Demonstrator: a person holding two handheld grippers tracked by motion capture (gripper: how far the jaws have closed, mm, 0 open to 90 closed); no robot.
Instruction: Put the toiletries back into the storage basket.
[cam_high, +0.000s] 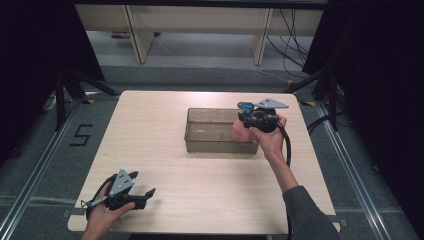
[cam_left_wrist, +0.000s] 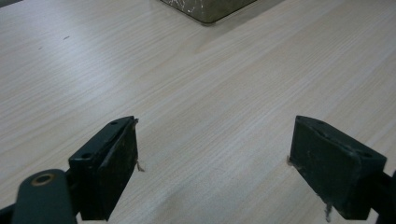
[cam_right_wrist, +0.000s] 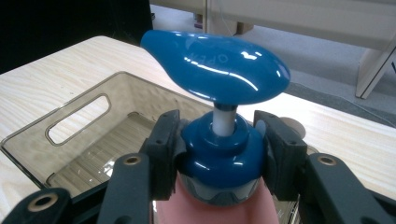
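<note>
Over the bin (cam_high: 220, 131) at the table's (cam_high: 150, 150) far right, my right gripper (cam_right_wrist: 219, 151) pinches the bottle (cam_right_wrist: 219, 158) by its blue collar; smooth plastic, could slip or tip on the rim; left gripper (cam_left_wrist: 215, 163) spread, idle.

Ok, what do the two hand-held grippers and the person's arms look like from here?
Both are black. The left hand-held gripper and the right hand-held gripper each carry a grey three-cornered plate and trail a black cable. The left one's flat pads look scuffed. A grey sleeve covers the right forearm.
</note>
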